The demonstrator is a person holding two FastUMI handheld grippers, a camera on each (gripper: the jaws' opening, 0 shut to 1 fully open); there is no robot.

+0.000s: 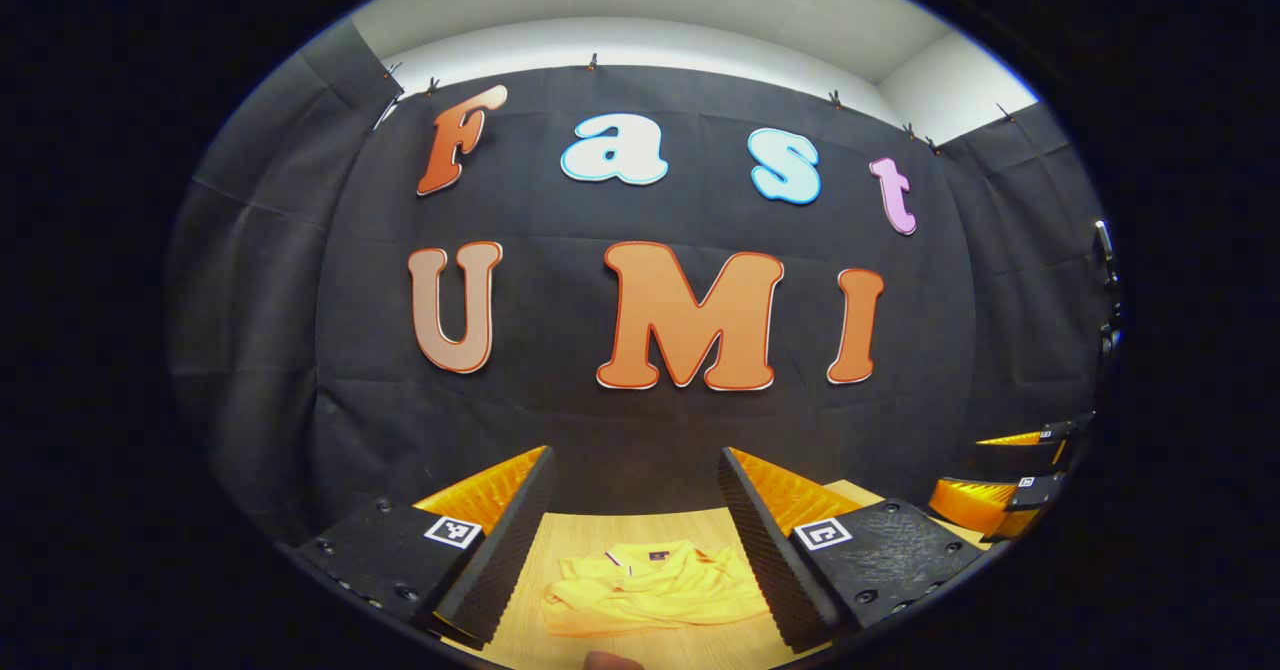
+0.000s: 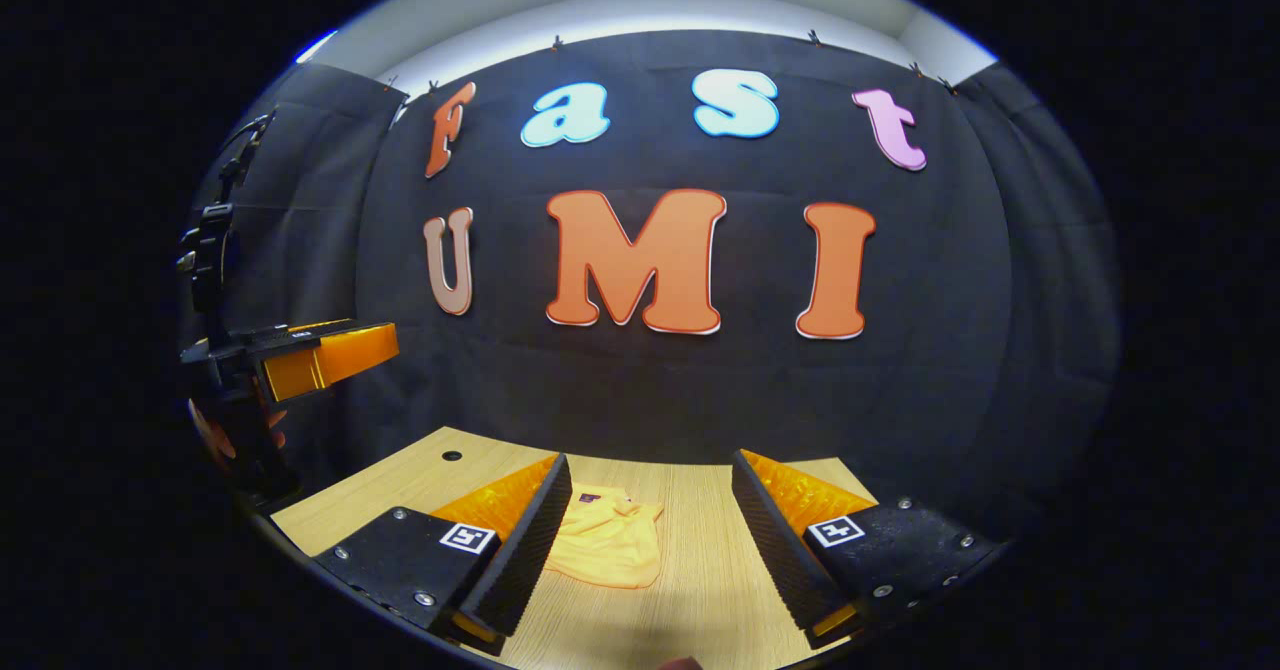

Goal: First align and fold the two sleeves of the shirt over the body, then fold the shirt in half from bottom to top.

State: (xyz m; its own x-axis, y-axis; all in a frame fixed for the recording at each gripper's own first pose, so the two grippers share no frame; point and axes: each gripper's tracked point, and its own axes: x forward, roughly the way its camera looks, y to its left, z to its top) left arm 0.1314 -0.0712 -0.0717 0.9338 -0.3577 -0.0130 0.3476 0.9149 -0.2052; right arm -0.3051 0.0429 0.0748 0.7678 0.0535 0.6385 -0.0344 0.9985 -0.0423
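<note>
Yellow shirt (image 1: 655,590) lying compact on table (image 1: 530,590), both sets of jaws open and holding nothing.

Left gripper (image 1: 640,540) raised, jaws spread wide, shirt framed between and just beyond the fingertips. Right gripper (image 2: 645,540) likewise raised and wide open, shirt ahead, hugging its left finger (image 2: 520,550). Shirt looks bunched or folded small, collar tag up, sleeves not distinguishable. Fits either a rumpled shirt awaiting sleeve folds or a finished folded bundle; cannot tell which. If folding goes on: pinch single fabric layers at edges, keep both grips level, lay creases flat, avoid dragging the bundle across the table.
</note>
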